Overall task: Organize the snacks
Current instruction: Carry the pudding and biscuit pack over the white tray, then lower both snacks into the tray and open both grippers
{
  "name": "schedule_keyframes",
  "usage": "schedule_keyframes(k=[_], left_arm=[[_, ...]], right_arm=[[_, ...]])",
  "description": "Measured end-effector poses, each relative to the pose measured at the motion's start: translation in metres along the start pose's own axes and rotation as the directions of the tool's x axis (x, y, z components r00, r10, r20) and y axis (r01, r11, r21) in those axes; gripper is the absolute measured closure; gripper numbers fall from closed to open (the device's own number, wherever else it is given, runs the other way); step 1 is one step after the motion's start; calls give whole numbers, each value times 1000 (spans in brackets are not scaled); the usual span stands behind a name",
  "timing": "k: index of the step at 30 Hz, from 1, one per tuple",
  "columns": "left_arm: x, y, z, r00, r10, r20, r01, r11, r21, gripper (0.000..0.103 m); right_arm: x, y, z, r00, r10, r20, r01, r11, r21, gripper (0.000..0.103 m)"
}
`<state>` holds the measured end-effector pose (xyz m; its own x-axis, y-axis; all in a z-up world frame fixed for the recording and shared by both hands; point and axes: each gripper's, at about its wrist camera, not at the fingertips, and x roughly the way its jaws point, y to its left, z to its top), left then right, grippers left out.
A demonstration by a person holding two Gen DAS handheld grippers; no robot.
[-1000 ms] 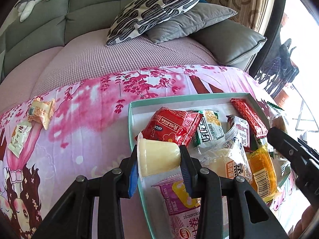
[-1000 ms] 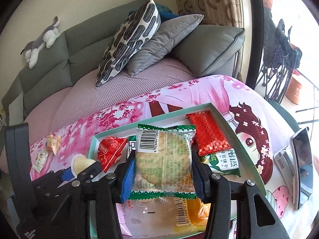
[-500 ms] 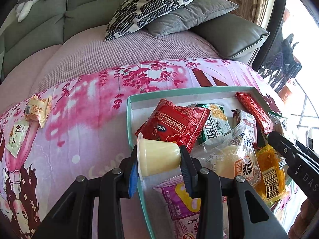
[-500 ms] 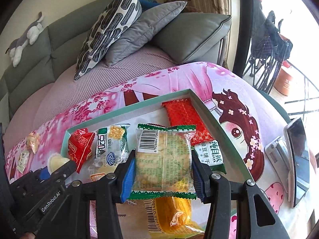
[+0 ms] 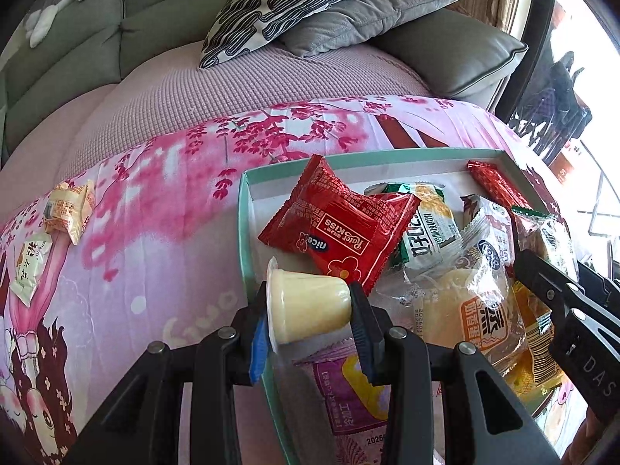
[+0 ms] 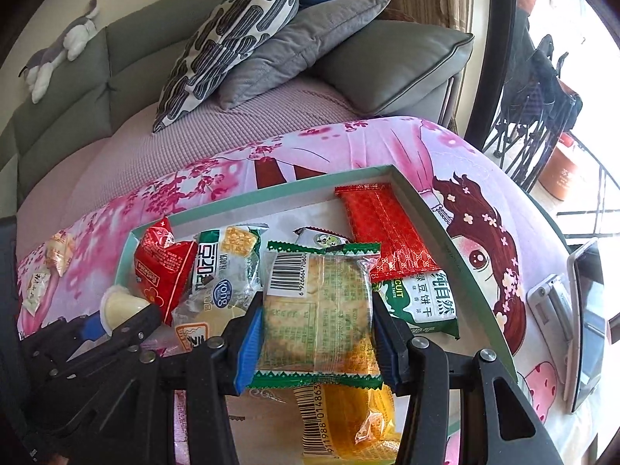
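My left gripper is shut on a pale yellow jelly cup and holds it over the left edge of a teal-rimmed box. The box holds several snack packets, among them a red packet. My right gripper is shut on a green-edged cracker packet above the box, over a yellow packet. The left gripper with the jelly cup shows at the left of the right wrist view.
Two small packets lie on the pink printed cloth left of the box. A phone on a stand sits right of the box. A sofa with cushions stands behind the table.
Both grippers have moved forward over the box with their snacks still held. The right gripper has also lowered closer to the packets.
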<state>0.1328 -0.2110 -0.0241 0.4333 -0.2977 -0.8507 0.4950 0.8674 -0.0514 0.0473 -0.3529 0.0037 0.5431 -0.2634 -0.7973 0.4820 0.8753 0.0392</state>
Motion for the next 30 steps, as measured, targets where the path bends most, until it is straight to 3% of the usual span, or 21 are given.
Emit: schedule_keyframes(k=[14, 24, 30], left_arm=[[0, 0, 0, 1000, 0, 3, 0, 1000, 1, 63], [3, -2, 0, 1000, 12, -1, -12, 1000, 13, 63], [4, -2, 0, 1000, 15, -2, -15, 1000, 15, 60]], right_arm=[[-8, 12, 3, 998, 54, 35, -53, 998, -36, 50], [6, 12, 0, 1000, 27, 16, -26, 999, -34, 50], [6, 14, 1, 1000, 8, 4, -8, 999, -51, 41]])
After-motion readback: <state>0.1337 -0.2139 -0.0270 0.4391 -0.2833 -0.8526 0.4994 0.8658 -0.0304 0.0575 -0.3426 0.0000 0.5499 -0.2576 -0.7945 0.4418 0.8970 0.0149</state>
